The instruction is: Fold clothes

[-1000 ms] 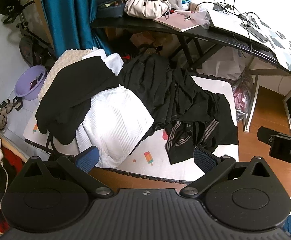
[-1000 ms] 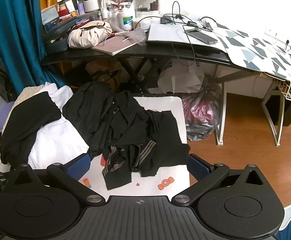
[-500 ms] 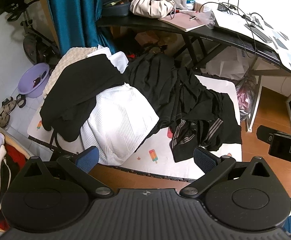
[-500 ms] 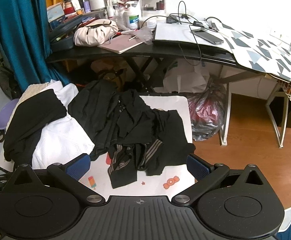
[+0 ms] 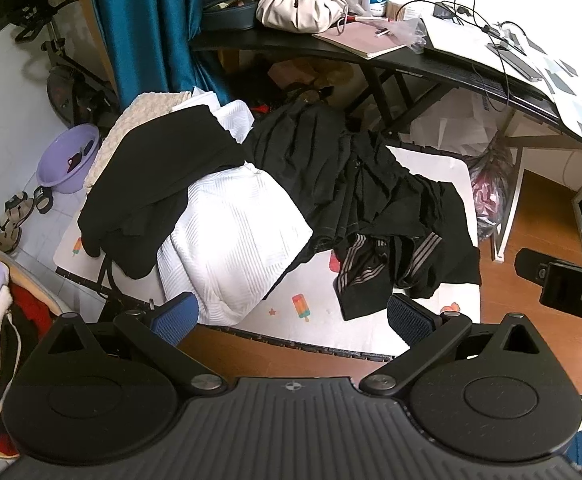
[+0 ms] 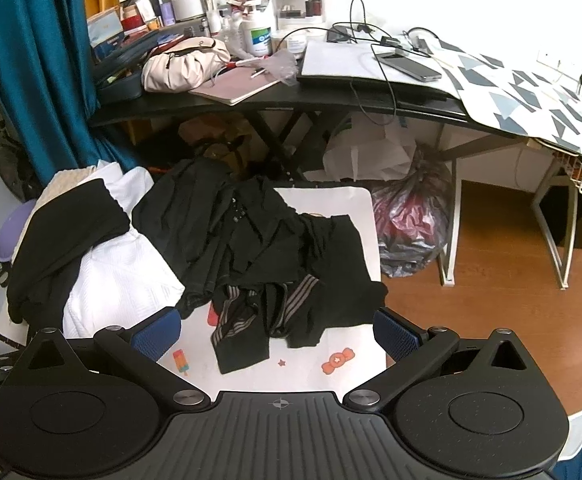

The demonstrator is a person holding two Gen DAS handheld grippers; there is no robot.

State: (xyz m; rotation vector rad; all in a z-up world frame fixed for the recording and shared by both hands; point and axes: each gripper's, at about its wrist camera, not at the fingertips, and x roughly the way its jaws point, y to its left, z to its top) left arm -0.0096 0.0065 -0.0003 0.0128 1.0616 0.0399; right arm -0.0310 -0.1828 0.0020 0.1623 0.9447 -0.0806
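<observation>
**Both tongs wide, clothes heaped on the white mat**

Now, taking the white mat (image 5: 431, 160) as landmark: on its left part lies a white ribbed cloth (image 5: 231, 236) with a black garment (image 5: 159, 176) draped over it, reaching past the left edge of the mat. In the middle and right part sits the pile of black clothes (image 6: 275, 248), and a piece with grey stripes (image 6: 247, 316) points toward the near edge. Bare mat shows along the near edge and at the far right corner; right of the mat is open wooden floor (image 6: 491, 272).

The left gripper (image 5: 291, 316) and the right gripper (image 6: 277, 330) both hover over the near edge, fingers spread, holding nothing.

Compared with one second ago, both views show the mat lower and a little smaller, while the clothes lie unchanged.
</observation>
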